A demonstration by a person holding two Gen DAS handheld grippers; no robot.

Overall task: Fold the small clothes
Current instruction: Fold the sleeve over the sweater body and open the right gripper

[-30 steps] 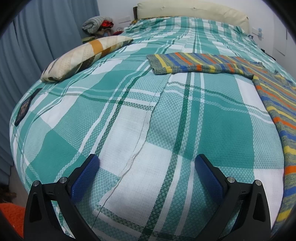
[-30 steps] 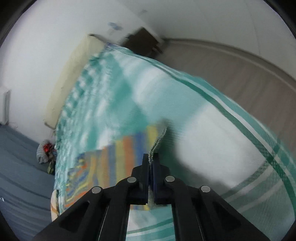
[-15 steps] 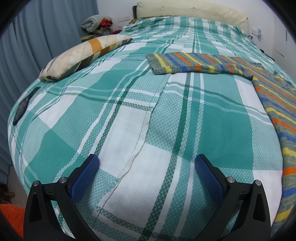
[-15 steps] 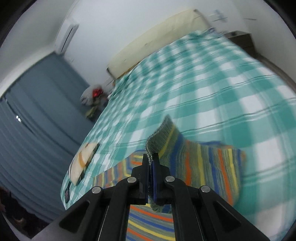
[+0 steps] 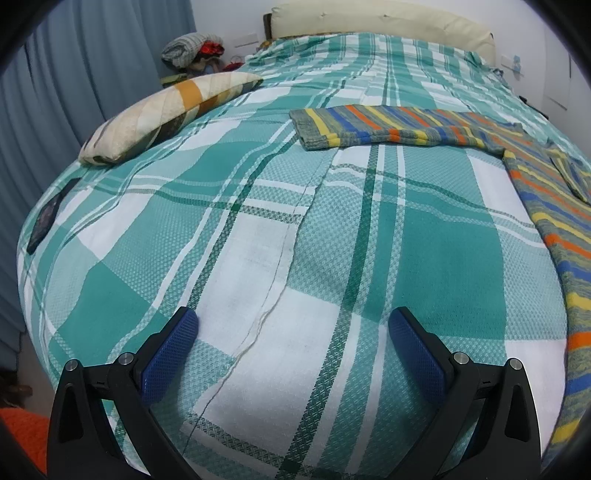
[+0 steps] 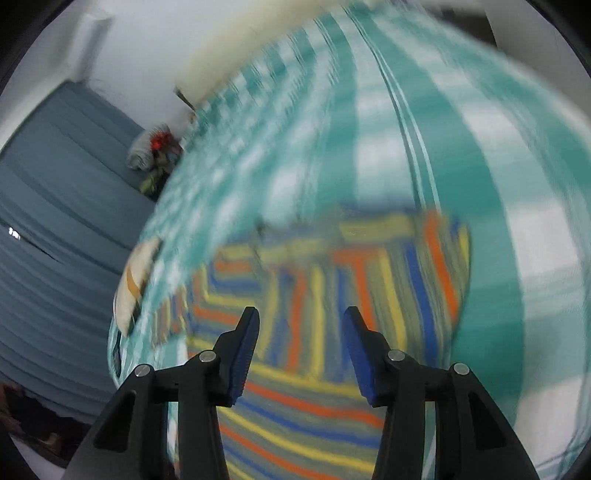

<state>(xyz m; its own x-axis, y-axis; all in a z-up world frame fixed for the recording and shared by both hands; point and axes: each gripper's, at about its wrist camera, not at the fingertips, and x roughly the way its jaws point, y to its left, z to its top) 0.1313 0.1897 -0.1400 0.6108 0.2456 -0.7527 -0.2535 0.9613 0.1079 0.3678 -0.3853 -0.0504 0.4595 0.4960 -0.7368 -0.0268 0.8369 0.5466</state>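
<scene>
Landmark: the bed (image 5: 258, 229), covered by a teal-and-white plaid bedspread (image 5: 436, 258).
Striped garment: a knit piece (image 5: 399, 127) striped in yellow, blue, orange and grey-green lies flat on the bedspread. In the left wrist view one long part of it runs across the middle of the bed, and the rest runs down the bed's right side.
Garment fold: in the right wrist view a folded-over flap (image 6: 369, 266) lies on top of the garment's lower layer; the view is blurred, so the edges are hard to make out.
Left tongs: the left tongs (image 5: 293, 334) stand wide open over bare bedspread at the near end of the bed, with nothing between the blue pads (image 5: 168, 356).
Right tongs: the right tongs (image 6: 300, 323) hang above the striped garment with their jaws opening; the pads press on nothing, and the cloth lies below them.
Pillow: a cream pillow (image 5: 166, 114) with orange and dark bands lies at the bed's left edge.
Headboard: a padded cream headboard (image 5: 384, 18) stands at the far end of the bed.
Curtain: a grey-blue curtain (image 5: 92, 66) hangs left of the bed.
Bundle: a heap of cloth (image 5: 194, 50) sits beyond the bed's far left corner.
</scene>
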